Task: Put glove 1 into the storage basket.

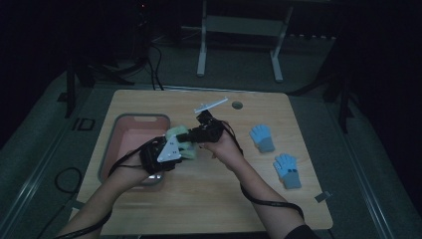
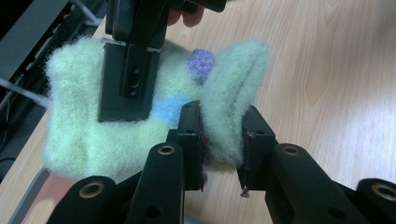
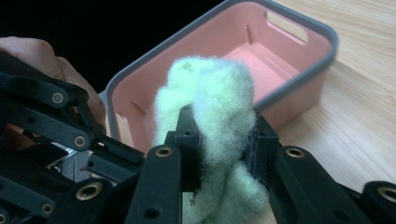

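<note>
**Two grippers clamped on one fuzzy green glove**

Dim floor and a pale metal stand (image 1: 239,35) lay beyond the wooden table (image 1: 209,199), whose far half carried the work. Left gripper (image 1: 185,148) and right gripper (image 1: 191,135) met just beside the near right corner of a pink bin with a grey rim (image 1: 124,119). Between them hung a pale green fuzzy glove (image 1: 178,133), held clear of the tabletop.

From the left gripper view, the left gripper (image 2: 223,140) had its jaws closed narrowly on a fold of the glove (image 2: 79,135), which bore a blue patch and a purple knitted nub. The right gripper (image 2: 133,70) came down from above and pinched the same glove farther off.

From the right gripper view, the right gripper (image 3: 224,140) squeezed a bunched roll of the glove (image 3: 210,88) between its jaws, with the bin (image 3: 299,79) behind it.

Well off to the right of both grippers lay two blue gloves with grey cuffs, one farther (image 1: 262,138) and one nearer (image 1: 287,170), flat on the table and apart from each other.
</note>
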`<state>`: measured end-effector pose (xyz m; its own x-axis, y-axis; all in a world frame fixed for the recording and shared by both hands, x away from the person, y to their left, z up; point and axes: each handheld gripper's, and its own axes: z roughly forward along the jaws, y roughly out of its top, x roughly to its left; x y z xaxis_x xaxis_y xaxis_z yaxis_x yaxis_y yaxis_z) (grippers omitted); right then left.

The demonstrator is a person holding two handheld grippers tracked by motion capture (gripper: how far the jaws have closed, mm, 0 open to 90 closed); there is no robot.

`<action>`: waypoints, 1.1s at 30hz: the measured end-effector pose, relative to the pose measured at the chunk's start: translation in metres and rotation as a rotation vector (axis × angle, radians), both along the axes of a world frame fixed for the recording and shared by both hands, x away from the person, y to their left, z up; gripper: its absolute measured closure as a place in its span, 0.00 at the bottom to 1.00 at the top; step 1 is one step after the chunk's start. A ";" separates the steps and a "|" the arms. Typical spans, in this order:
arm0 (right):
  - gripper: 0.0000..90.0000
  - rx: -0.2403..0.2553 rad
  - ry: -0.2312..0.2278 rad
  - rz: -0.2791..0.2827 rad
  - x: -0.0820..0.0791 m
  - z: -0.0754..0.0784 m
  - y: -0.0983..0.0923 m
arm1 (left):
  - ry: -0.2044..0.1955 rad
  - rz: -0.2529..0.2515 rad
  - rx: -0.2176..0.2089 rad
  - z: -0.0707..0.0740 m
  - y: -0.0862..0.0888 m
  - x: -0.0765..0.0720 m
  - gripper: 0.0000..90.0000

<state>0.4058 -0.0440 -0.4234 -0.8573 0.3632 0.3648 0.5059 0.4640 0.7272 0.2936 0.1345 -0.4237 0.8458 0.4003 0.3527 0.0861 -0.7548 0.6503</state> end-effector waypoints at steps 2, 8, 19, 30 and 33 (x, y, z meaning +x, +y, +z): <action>0.80 -0.002 0.000 0.007 0.000 0.001 0.010 | -0.002 0.004 0.000 0.000 0.004 -0.001 0.83; 0.80 -0.004 0.005 0.030 -0.003 -0.001 0.039 | -0.003 0.030 -0.006 -0.003 0.036 -0.010 0.83; 0.80 -0.039 -0.001 0.069 -0.008 -0.012 0.102 | 0.018 0.080 0.003 -0.016 0.090 -0.018 0.83; 0.80 -0.095 0.031 0.056 -0.003 -0.046 0.132 | 0.082 0.068 0.016 -0.048 0.111 -0.006 0.82; 0.80 -0.099 0.039 0.056 -0.001 -0.049 0.132 | 0.100 0.070 0.023 -0.053 0.109 -0.001 0.82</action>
<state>0.4050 0.0884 -0.4721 -0.8632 0.3508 0.3631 0.5041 0.5609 0.6567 0.2922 0.2438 -0.4763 0.8473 0.4527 0.2778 0.2028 -0.7592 0.6185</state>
